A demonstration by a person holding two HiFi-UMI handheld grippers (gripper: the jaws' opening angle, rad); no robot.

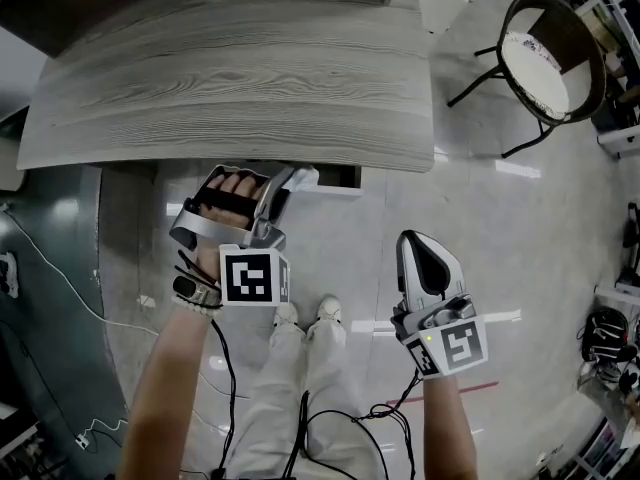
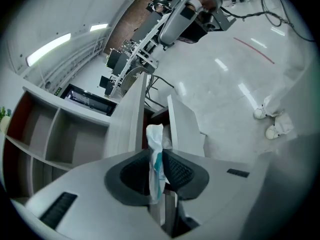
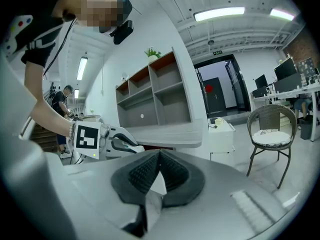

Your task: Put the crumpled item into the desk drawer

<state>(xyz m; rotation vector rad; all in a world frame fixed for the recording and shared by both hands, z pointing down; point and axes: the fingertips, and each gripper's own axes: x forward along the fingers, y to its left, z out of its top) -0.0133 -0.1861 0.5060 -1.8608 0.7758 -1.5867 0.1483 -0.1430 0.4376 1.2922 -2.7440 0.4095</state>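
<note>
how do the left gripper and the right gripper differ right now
The left gripper is shut on the crumpled item, white with some teal; the right gripper is shut on nothing.
The left gripper is at the open drawer under the desk edge; the right gripper is held apart from the desk, over the floor.
Shared: both have their jaws together.

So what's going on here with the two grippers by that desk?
A person holds a gripper in each hand. The left gripper is clamped on a crumpled white and teal item and points at the open drawer under the grey desk. The item is not in the drawer yet. The right gripper is shut and empty, held off to the side.
</note>
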